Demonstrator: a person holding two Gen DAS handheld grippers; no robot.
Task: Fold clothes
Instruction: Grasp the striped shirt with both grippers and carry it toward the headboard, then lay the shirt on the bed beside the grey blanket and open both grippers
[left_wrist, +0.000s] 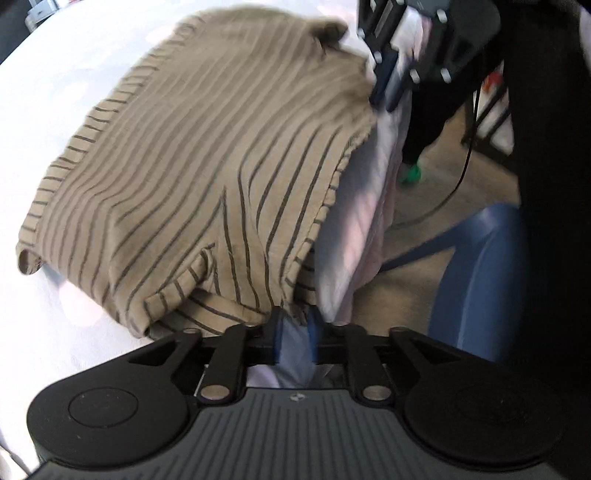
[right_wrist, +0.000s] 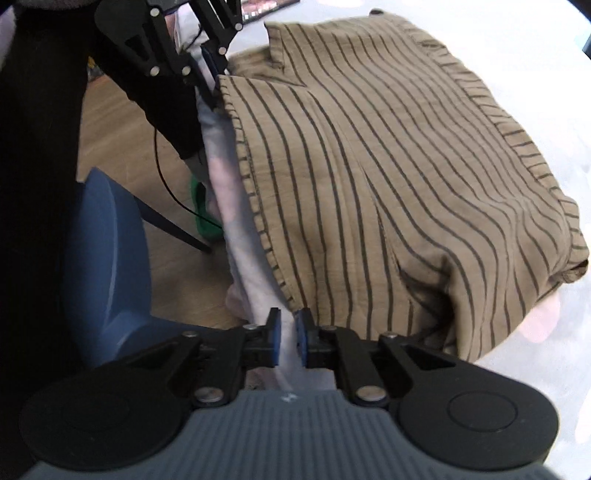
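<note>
Soft, light striped shirt (left_wrist: 207, 177) draped over table (left_wrist: 55, 92) edge; left hand-held gripper (left_wrist: 295, 332) and right hand-held gripper (right_wrist: 288, 332) both pinching hem corners.

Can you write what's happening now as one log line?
step: folding | striped shirt: on table edge | left tool: pinching hem | right tool: pinching hem

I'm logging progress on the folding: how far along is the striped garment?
Partly done: the striped garment already lies doubled over on the white table cover. In hand: the left gripper and right gripper each sit at a corner of its table-edge hem, fingers nearly closed on the cloth. Left: at least another fold, since it looks bulky and uneven.
</note>
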